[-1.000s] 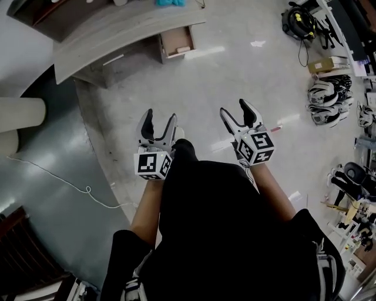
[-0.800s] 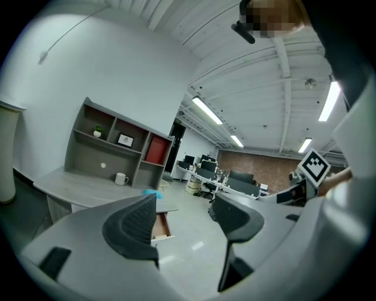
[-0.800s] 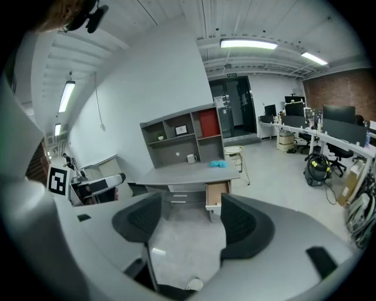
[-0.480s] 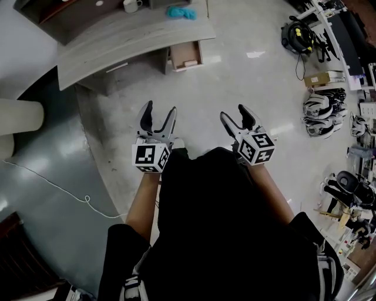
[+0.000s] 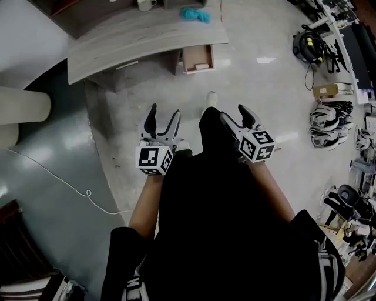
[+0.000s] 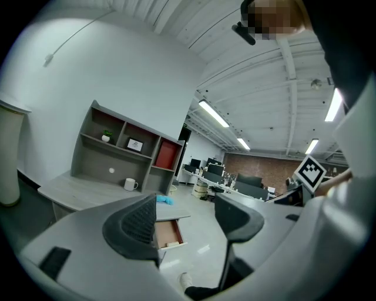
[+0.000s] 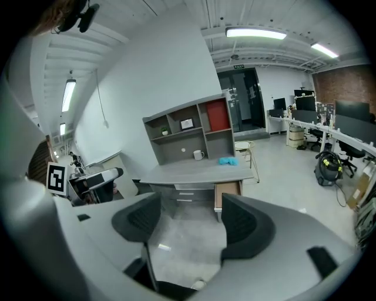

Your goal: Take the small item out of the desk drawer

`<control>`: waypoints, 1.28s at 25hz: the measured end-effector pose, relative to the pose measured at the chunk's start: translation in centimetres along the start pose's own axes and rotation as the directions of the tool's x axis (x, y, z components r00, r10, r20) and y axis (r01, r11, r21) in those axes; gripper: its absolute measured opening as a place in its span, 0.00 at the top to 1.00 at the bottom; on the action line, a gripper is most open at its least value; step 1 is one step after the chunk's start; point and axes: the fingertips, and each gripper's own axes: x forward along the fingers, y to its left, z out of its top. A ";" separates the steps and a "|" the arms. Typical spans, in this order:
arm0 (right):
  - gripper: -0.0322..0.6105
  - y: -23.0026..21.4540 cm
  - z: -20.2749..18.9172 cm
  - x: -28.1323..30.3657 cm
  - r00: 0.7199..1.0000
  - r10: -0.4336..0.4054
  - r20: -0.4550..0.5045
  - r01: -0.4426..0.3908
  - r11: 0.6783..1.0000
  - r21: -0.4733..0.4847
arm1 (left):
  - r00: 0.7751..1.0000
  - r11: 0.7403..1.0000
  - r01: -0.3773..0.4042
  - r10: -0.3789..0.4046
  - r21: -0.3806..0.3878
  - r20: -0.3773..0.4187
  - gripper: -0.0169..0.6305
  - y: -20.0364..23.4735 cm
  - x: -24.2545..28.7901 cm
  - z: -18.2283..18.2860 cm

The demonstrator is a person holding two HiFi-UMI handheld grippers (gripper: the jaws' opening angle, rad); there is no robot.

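Note:
A grey desk (image 5: 147, 36) stands a few steps ahead, with its right-hand drawer (image 5: 197, 57) pulled open. A small pale item (image 5: 201, 66) lies at the drawer's front. Both grippers are held at waist height, well short of the desk. My left gripper (image 5: 164, 113) is open and empty. My right gripper (image 5: 233, 114) is open and empty too. In the left gripper view the drawer (image 6: 166, 231) and the item (image 6: 172, 243) show between the jaws of the gripper (image 6: 185, 220). The right gripper view shows the desk (image 7: 197, 173) and drawer (image 7: 228, 189) beyond that gripper (image 7: 185, 220).
A white mug (image 5: 145, 4) and a blue cloth (image 5: 195, 14) sit on the desk under a shelf unit (image 7: 191, 132). A pillar (image 5: 23, 106) and a floor cable (image 5: 59, 182) lie left. A vacuum cleaner (image 5: 308, 44), a box (image 5: 329, 90) and gear (image 5: 326, 117) line the right.
The person has stepped toward the desk: desk and drawer sit lower and nearer in the head view, and a shoe now shows ahead. Both grippers stay open.

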 end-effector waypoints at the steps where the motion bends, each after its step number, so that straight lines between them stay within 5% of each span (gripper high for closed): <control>1: 0.47 -0.2 0.2 0.6 1.000 0.010 -0.003 -0.010 1.000 -0.001 | 1.000 1.000 -0.012 0.012 -0.001 0.001 0.53 0.1 0.2 0.0; 9: 0.47 -3.6 3.9 8.2 0.993 0.109 -0.033 -0.112 0.990 -0.091 | 0.993 0.993 -0.115 0.115 0.010 -0.013 0.53 2.7 4.6 0.0; 19: 0.47 -12.2 9.4 17.9 0.957 0.245 -0.156 -0.261 0.961 -0.088 | 0.978 0.981 -0.195 0.194 0.001 -0.075 0.53 3.4 18.0 1.4; 26: 0.47 -18.5 13.1 23.0 0.948 0.255 -0.189 -0.274 0.958 -0.080 | 0.963 0.970 -0.245 0.242 -0.007 -0.115 0.53 3.6 25.5 0.9; 32: 0.47 -21.9 13.3 26.7 0.914 0.303 -0.270 -0.341 0.934 -0.108 | 0.950 0.960 -0.280 0.275 -0.017 -0.147 0.53 3.4 30.1 0.3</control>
